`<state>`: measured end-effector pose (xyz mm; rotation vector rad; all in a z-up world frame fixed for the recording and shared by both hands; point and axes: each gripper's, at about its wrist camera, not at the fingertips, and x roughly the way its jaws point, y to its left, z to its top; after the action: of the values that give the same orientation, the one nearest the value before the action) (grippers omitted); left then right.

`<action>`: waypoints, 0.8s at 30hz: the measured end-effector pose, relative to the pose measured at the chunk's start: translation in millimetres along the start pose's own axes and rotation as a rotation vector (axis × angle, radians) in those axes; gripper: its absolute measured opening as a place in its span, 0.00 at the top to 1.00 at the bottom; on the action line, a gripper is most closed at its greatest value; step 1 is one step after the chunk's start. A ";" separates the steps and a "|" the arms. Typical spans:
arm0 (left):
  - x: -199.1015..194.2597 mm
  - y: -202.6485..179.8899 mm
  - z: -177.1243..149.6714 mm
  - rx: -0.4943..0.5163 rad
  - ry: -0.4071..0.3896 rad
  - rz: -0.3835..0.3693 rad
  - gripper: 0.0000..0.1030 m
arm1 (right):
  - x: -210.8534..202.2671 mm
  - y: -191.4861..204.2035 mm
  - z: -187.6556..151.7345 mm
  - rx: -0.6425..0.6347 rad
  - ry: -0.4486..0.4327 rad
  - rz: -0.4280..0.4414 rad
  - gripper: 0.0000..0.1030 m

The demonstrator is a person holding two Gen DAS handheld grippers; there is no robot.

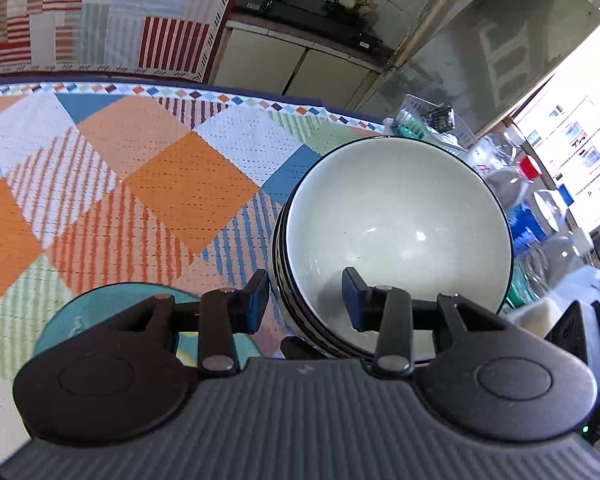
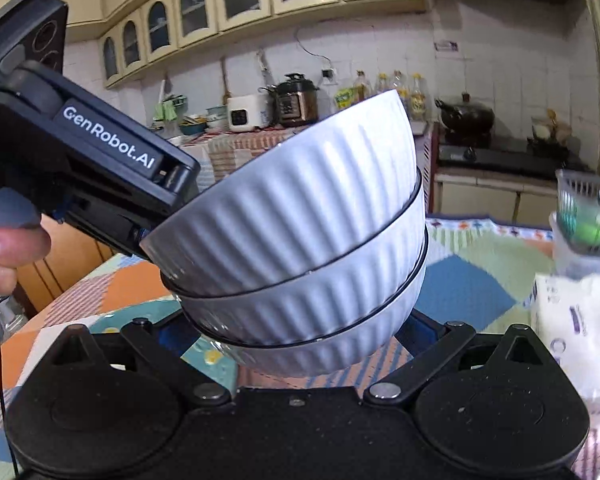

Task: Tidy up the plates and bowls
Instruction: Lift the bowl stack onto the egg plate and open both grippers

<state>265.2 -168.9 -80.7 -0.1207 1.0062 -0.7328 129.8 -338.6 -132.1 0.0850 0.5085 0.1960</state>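
A stack of three white ribbed bowls with black rims [image 2: 300,240] is tilted and held up above the table. My left gripper [image 1: 305,300] straddles the near rim of the stack [image 1: 396,216], one finger outside, one inside the top bowl; the jaws look pressed on the rim. In the right wrist view the left gripper body [image 2: 100,160] reaches in from the left to the stack's rim. My right gripper [image 2: 296,332] is spread wide beneath the lowest bowl, its fingertips hidden behind the bowl. A teal plate [image 1: 112,304] lies on the table under the left gripper.
The table wears a patchwork cloth [image 1: 140,168] in orange, blue and white. Clear plastic bottles [image 1: 536,196] and a basket [image 1: 428,116] stand at the right. A plastic container with green contents [image 2: 588,216] and a white packet [image 2: 572,308] sit to the right.
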 end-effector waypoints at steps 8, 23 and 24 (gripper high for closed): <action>-52.6 -0.3 -11.6 0.018 0.027 0.034 0.63 | -29.0 35.6 4.3 -0.054 -0.056 0.035 0.01; -106.7 34.9 -60.5 0.022 0.044 0.124 0.63 | -35.4 97.9 -1.5 -0.119 0.005 0.124 0.01; -107.4 39.2 -64.1 0.021 0.045 0.127 0.63 | -32.9 100.8 -3.5 -0.125 0.012 0.131 0.01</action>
<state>199.1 -58.9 -54.3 -0.0218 1.0393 -0.6325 83.3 -246.8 -106.5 -0.0052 0.5016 0.3558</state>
